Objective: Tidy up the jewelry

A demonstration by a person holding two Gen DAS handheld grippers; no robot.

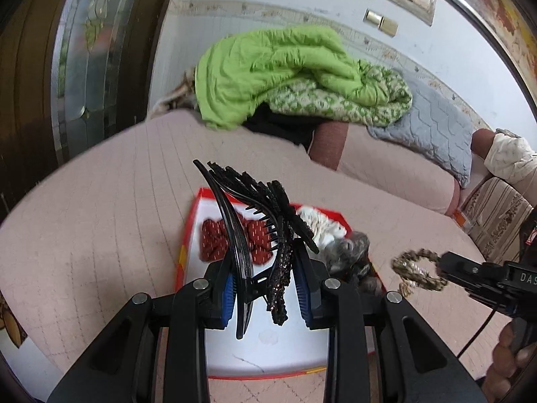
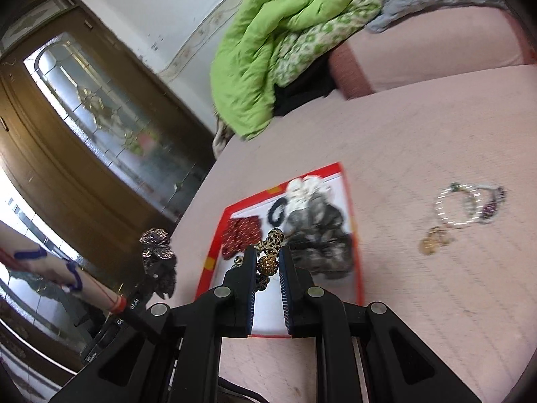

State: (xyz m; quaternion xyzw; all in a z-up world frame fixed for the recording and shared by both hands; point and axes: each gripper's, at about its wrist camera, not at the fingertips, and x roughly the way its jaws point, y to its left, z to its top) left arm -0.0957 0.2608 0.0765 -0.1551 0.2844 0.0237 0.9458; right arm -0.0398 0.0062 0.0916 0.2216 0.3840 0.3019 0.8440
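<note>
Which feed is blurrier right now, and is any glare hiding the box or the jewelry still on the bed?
Right wrist view: motion-smeared, so the bracelets on the bed and the grey scrunchie look streaky. Left wrist view: sharper, the black hair clip in the left gripper crisp. Both: soft daylight, no glare on the red-rimmed box, strong fisheye bending at the edges.

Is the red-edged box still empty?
No. The red-edged box already holds a red scrunchie, a white one and a grey one.
</note>
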